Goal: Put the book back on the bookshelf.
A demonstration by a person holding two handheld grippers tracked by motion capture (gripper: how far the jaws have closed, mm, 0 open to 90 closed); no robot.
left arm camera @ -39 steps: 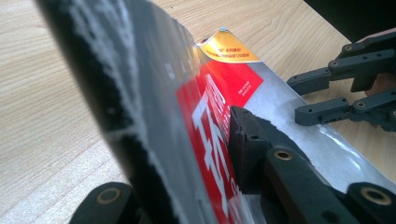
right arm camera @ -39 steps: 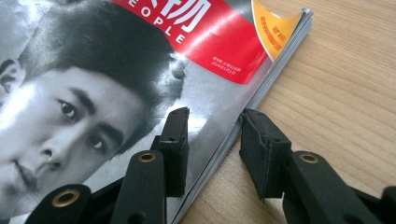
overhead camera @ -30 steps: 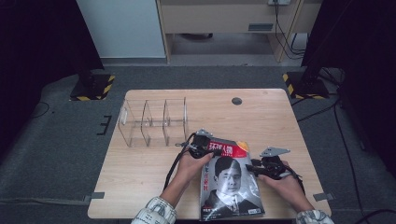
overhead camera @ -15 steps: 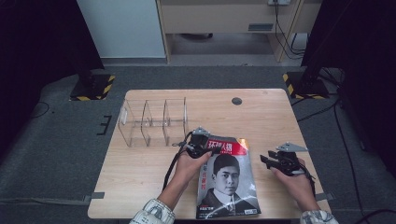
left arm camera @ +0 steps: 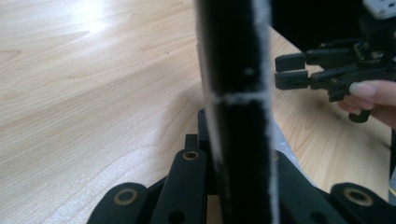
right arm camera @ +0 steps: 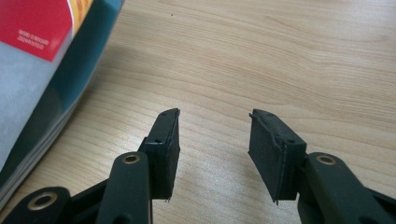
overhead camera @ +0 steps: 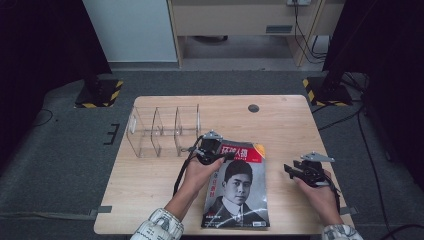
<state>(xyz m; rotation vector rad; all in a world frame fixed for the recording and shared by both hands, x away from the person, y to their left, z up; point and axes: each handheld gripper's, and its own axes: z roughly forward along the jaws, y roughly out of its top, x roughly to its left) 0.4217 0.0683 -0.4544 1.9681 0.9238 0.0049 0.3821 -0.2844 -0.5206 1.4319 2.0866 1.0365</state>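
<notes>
Left gripper (overhead camera: 216,152): clenched on the magazine's (overhead camera: 239,192) upper left corner, spine edge seen end-on between the jaws. Right gripper (overhead camera: 295,171): jaws released, nothing between them, just been opening, off at three o'clock from the cover. Magazine lying on the table (overhead camera: 150,185), near edge. Probably light, floppy, glossy-slick; best pinched near the spine.

The magazine (overhead camera: 239,192) lies face up at the table's (overhead camera: 150,185) near edge, a little right of its middle, with a portrait of a man in a dark suit under a red title block. Its top left corner is off the wood, pinched, and its lower edge almost meets the table's near edge.
</notes>
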